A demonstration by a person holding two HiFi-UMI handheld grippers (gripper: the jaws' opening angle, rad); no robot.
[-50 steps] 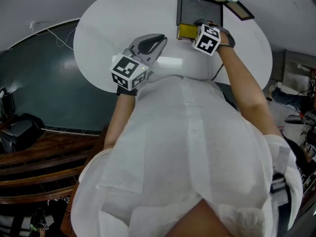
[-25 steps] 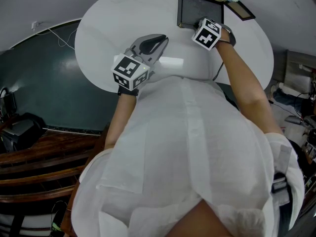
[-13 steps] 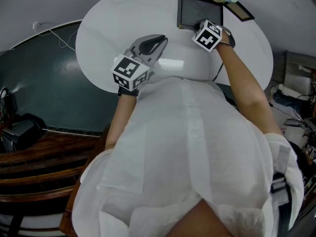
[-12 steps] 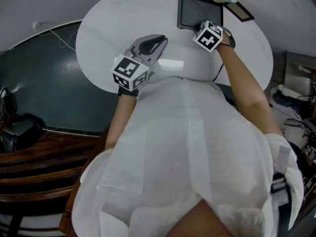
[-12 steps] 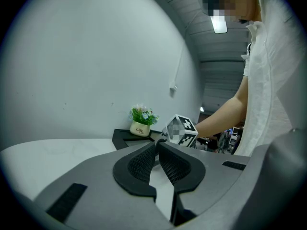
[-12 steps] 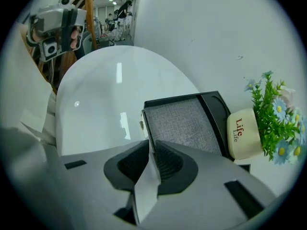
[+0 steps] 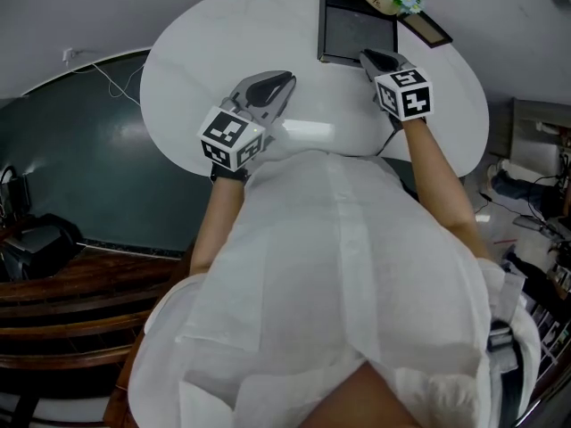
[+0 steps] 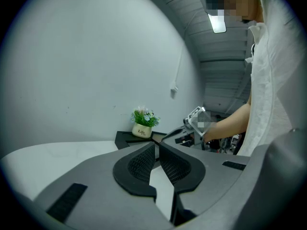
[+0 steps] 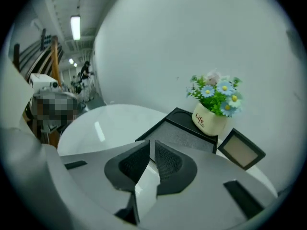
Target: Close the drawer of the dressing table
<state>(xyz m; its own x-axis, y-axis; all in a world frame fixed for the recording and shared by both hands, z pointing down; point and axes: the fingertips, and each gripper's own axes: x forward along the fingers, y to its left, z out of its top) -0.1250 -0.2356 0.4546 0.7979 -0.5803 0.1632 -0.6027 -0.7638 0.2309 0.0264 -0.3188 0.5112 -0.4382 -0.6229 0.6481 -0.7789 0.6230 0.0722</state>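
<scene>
— So, how do we stand with our right claw (image 9: 149, 146)?

— We have it all but clenched and closing the last sliver, with nothing between its ribbed pads. It tips downward toward the black box (image 9: 184, 138). It hangs just in front of the box's near edge and, as far as we can tell, is clear of it.

— And the drawer (image 7: 343, 59)?

— We see it pushed in, its face flush with the front of the box. The box stands at the far side of our round white table (image 7: 205, 52).

— What do we find around the box?

— A cream flower pot (image 9: 211, 120) with blue and white blossoms sits on the box's far right corner. A small picture frame (image 9: 241, 150) is on the table just to the right of the box. Behind both is a plain pale wall.

— And our left claw (image 8: 157, 146)?

— Clenched too and empty, with the pads drawn together to a thin slit at the tips. We hold it almost level above the table, well to the left of the box. From there we look across at the flower pot and at our own right hand (image 8: 208, 128).
</scene>
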